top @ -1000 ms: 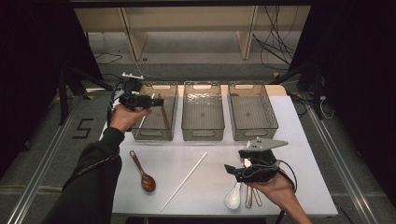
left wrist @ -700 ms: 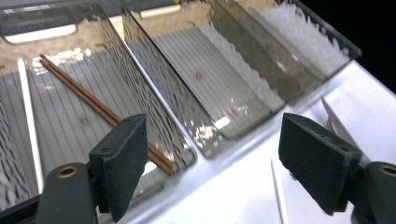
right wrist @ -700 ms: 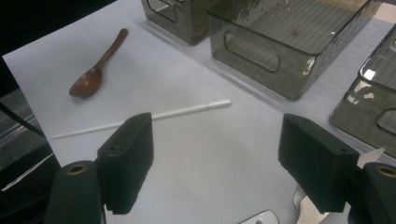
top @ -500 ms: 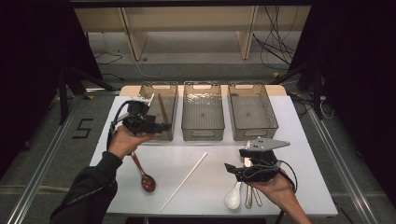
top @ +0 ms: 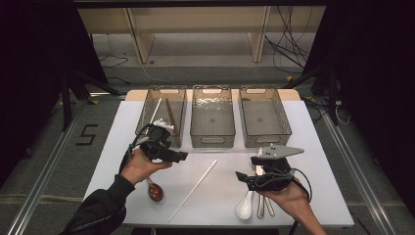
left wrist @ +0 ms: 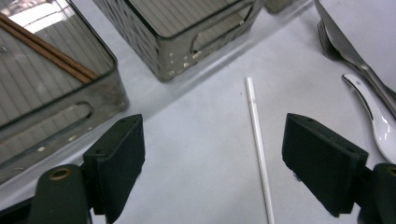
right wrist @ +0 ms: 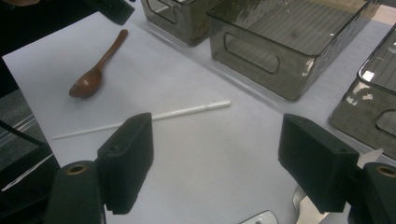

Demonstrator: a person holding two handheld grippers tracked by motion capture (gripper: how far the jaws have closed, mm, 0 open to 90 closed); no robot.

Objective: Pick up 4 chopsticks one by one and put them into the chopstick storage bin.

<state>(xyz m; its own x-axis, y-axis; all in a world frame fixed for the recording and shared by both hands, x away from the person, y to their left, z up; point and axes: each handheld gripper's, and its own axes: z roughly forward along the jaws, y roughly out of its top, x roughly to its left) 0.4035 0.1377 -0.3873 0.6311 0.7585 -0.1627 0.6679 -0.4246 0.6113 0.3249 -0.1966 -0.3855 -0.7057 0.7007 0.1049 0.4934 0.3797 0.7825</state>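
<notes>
Your left gripper (top: 182, 156) hangs with its two black jaws spread wide and nothing between them, just in front of the leftmost smoky clear plastic bin (top: 147, 119). In the left gripper view, the long white plastic straw (left wrist: 258, 148) lies flat on the white table (top: 222, 191) below the gap between the jaws, closer to the jaw on the right of that view, and untouched by either. In the high view the straw (top: 194, 189) runs on a slant from near the table's front edge up toward the middle bin (top: 212, 139), between your two hands.

That left bin holds a pair of dark brown wooden chopsticks (left wrist: 44, 52) leaning along its inside. A dark brown wooden spoon (top: 156, 190) lies on the table just beside your left hand (top: 139, 165).

Your right gripper (top: 240, 177) is also wide open and empty, held low over the table's front right part. Just beside it lie a white ceramic soup spoon (top: 244, 207) and metal cutlery (top: 264, 205), partly hidden under your right hand (top: 288, 198). The rightmost bin (top: 285, 120) sits well behind it.
</notes>
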